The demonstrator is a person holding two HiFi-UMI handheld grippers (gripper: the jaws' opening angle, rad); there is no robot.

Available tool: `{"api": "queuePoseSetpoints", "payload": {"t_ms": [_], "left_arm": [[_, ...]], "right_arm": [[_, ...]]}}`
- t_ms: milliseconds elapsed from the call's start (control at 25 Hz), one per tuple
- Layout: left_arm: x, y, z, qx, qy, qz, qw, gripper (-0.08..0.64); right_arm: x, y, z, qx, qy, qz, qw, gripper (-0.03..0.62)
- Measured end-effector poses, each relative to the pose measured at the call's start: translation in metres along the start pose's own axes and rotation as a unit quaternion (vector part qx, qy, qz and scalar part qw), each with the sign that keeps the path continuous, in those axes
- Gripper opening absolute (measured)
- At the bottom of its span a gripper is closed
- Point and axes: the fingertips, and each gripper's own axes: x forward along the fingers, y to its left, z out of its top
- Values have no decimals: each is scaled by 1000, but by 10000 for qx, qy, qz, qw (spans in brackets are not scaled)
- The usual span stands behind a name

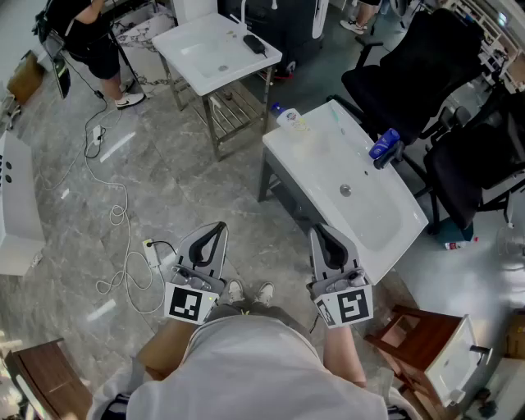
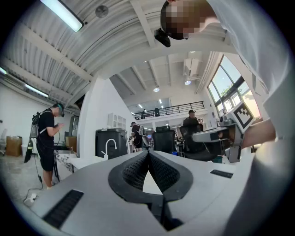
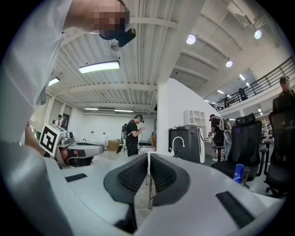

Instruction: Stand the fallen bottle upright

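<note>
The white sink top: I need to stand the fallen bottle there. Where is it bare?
The sink top is bare from the fallen bottle across the basin around the drain to its near end. Crowded only at the far corner, by that bottle, and the right edge, by the blue bottle.

Grey marbled floor (image 1: 205, 189) of a workshop hall, a white cable (image 1: 115, 217) trailing across it; black office chairs (image 1: 410, 74) stand at right, a white basin on a metal frame (image 1: 205, 49) beyond. Strip lights (image 2: 64, 14) line the ribbed ceiling (image 2: 120, 41); tall windows (image 2: 228, 85) brighten one side, a railed mezzanine (image 2: 168, 109) behind
</note>
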Motion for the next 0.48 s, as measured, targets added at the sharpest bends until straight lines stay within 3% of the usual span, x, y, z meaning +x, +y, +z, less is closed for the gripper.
{"api": "queuePoseSetpoints", "payload": {"t_ms": [320,480], "left_arm": [[-20,7,2,-29,-107,139,9998,18],[-32,9,2,-68,-125,173,9997,18]], "right_arm": [[-7,16,-2,-6,5,38,10000,46],[-12,19,4,220,-186,54,9996,46]]}}
